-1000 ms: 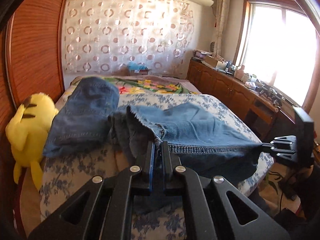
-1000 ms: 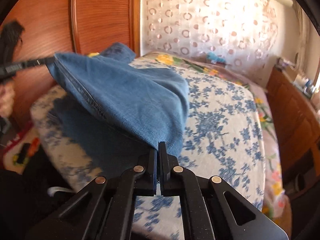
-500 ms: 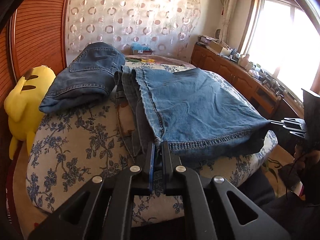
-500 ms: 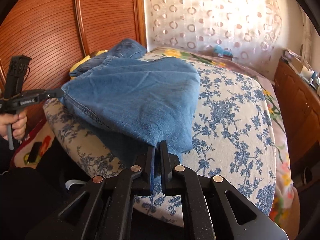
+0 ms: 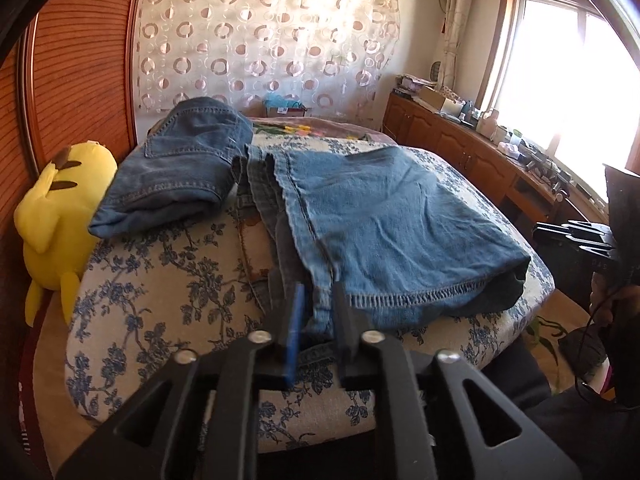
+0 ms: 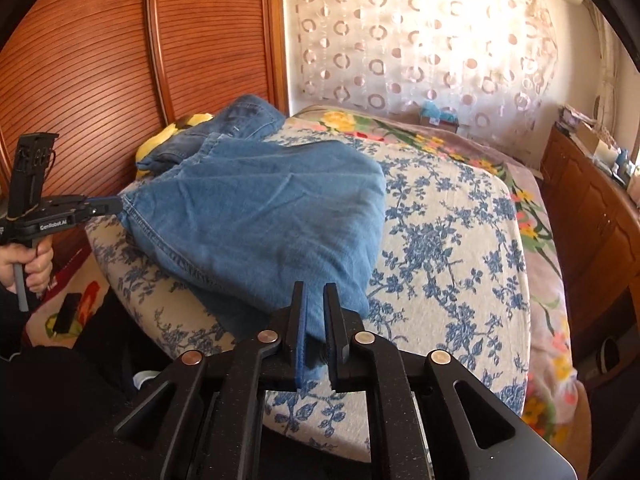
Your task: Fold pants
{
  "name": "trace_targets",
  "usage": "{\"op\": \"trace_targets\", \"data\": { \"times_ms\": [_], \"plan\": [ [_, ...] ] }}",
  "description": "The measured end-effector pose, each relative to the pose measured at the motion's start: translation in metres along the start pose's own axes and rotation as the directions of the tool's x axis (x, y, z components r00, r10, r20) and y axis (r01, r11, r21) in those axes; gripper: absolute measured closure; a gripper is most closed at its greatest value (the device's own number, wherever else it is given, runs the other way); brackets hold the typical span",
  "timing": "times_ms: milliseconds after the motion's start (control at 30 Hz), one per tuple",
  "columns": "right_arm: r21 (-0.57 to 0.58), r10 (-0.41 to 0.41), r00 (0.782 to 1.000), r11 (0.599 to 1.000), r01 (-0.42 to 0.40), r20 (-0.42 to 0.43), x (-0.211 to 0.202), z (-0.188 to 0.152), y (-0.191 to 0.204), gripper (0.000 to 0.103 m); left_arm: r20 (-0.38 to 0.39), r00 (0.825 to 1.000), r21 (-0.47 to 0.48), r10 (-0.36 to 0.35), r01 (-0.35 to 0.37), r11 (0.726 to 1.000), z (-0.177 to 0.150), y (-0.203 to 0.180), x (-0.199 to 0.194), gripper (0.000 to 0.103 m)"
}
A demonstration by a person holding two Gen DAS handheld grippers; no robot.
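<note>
Light blue jeans [image 5: 400,232] lie folded on the floral bed cover [image 5: 160,280], their hem along the near edge. My left gripper [image 5: 318,294] is at the hem's left corner. Its jaws are opening, and the denim corner sits loose between the pads. My right gripper [image 6: 314,294] is at the opposite corner of the jeans [image 6: 260,208]. Its jaws are opening too, with fabric still in the gap. Each gripper shows in the other view: the left gripper [image 6: 116,202] at the far hem corner, the right gripper [image 5: 538,232] beside the bed.
A darker folded pair of jeans [image 5: 188,168] lies at the back left of the bed, beside a yellow plush toy [image 5: 60,208]. Wooden wardrobe doors [image 6: 120,60] stand on the left. A low cabinet [image 5: 460,148] runs under the window. A person's hand [image 6: 32,264] holds the left gripper's handle.
The jeans came down from the air and now lie flat on the bed. Both grippers' jaws, shut on the corners before, have parted.
</note>
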State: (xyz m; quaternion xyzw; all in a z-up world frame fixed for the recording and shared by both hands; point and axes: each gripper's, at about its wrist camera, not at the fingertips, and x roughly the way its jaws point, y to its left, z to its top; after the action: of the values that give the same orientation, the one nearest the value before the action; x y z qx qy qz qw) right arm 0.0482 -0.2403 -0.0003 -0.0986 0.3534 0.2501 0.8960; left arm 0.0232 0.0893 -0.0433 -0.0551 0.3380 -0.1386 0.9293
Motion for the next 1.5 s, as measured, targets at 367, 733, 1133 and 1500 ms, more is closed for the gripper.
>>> {"op": "trace_targets", "data": {
  "times_ms": [367,733,1133,1500],
  "plan": [
    [0.068,-0.027,0.999,0.997,0.025,0.032,0.043,0.010,-0.006,0.058,0.045,0.999,0.026,0.021,-0.022,0.999,0.031,0.001,0.009,0.037],
    [0.095,-0.047,0.998,0.995,0.043,0.032,0.088,0.021,-0.015,0.045,-0.002,0.999,0.076,0.045,-0.044,0.996,0.058,0.000,0.055,0.037],
    [0.104,-0.024,1.000,0.994,0.026,-0.018,0.114,0.015,-0.016,0.045,-0.059,0.998,0.142,0.035,-0.027,0.990,0.088,0.002,0.099,0.046],
    [0.101,-0.028,1.000,0.994,0.029,-0.012,0.113,0.012,-0.014,0.045,-0.137,0.986,0.166,0.098,-0.075,0.983,0.109,0.012,0.147,0.052]
  ]
}}
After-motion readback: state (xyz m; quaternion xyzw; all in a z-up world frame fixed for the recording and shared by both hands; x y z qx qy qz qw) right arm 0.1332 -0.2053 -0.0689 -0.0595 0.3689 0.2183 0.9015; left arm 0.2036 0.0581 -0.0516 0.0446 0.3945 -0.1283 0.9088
